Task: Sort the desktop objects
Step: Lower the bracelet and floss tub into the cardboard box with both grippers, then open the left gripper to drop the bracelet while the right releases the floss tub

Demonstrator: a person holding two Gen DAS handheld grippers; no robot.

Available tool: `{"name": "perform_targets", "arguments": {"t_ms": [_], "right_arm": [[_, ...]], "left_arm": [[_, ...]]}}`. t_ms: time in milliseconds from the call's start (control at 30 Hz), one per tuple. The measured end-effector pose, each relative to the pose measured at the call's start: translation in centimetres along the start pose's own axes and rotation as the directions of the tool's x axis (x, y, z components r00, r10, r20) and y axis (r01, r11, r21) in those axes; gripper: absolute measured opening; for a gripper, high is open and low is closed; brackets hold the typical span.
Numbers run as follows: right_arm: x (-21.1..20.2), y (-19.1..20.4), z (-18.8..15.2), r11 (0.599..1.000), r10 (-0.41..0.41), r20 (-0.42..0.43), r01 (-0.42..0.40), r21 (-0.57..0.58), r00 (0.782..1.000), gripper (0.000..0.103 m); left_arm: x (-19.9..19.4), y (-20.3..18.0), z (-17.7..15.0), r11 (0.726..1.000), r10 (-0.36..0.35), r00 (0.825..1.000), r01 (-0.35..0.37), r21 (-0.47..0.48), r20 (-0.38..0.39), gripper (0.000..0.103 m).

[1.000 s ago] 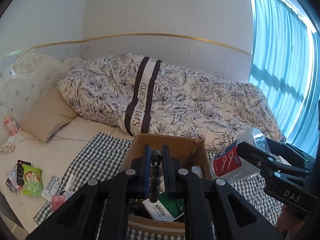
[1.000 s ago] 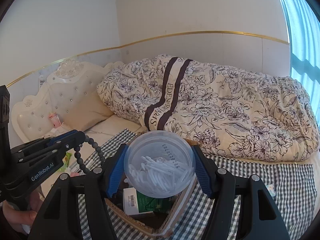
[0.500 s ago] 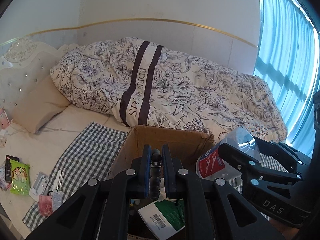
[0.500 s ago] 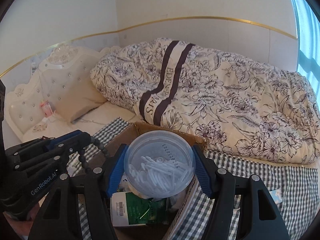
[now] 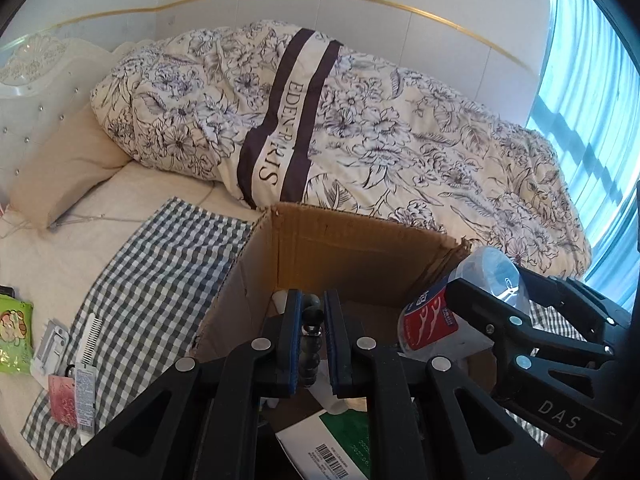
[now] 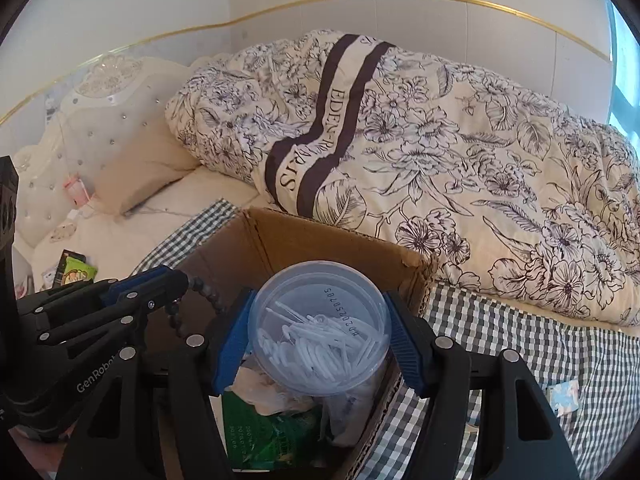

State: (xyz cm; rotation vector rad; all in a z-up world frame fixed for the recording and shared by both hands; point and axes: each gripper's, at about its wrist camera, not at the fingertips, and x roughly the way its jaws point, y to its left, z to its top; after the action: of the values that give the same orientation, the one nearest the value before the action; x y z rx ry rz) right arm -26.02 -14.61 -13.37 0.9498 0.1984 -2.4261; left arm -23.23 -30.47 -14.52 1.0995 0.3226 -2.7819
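Note:
An open cardboard box (image 5: 344, 240) (image 6: 320, 236) stands on a checked cloth on the bed. My left gripper (image 5: 311, 320) is shut on a string of dark beads (image 5: 310, 354), held over the box's inside; the beads (image 6: 200, 286) hang from the left gripper (image 6: 176, 280) in the right wrist view. My right gripper (image 6: 320, 340) is shut on a clear round jar of white floss picks (image 6: 320, 328), also above the box. In the left wrist view that jar (image 5: 452, 308) shows its red label, tilted at the box's right side. A green-and-white packet (image 5: 340, 444) lies in the box.
A floral duvet (image 5: 360, 128) is heaped behind the box, a beige pillow (image 5: 60, 172) at the left. On the cloth's left edge lie a white comb (image 5: 90, 338), a pink packet (image 5: 62, 400) and a green snack bag (image 5: 14, 338). A small blue-white packet (image 6: 564, 396) lies right of the box.
Both grippers have moved forward and down toward the box, which now fills more of each view. The beads and the jar stay gripped.

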Motion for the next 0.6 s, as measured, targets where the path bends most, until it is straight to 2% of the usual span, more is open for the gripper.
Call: {"name": "perform_targets", "arguments": {"t_ms": [200,333,600], "right_arm": [[0.5,0.2,0.5,1.0,0.005,0.0,-0.005,-0.013,1.0,0.064],[-0.5,0.6,0.8,1.0,-0.011,0.038,0.012,-0.026,0.999,0.081],[-4.0,0.9,1.8,0.999,-0.029,0.114,0.032,-0.027,0.993,0.082]], "left_arm": [[0.5,0.3,0.4,1.0,0.01,1.0,-0.01,-0.024,-0.016,0.012],[-0.2,0.3,0.8,1.0,0.016,1.0,-0.016,-0.024,-0.007,0.014],[-3.6,0.5,1.7,0.999,0.019,0.999,-0.017,-0.027,0.046,0.015]]}}
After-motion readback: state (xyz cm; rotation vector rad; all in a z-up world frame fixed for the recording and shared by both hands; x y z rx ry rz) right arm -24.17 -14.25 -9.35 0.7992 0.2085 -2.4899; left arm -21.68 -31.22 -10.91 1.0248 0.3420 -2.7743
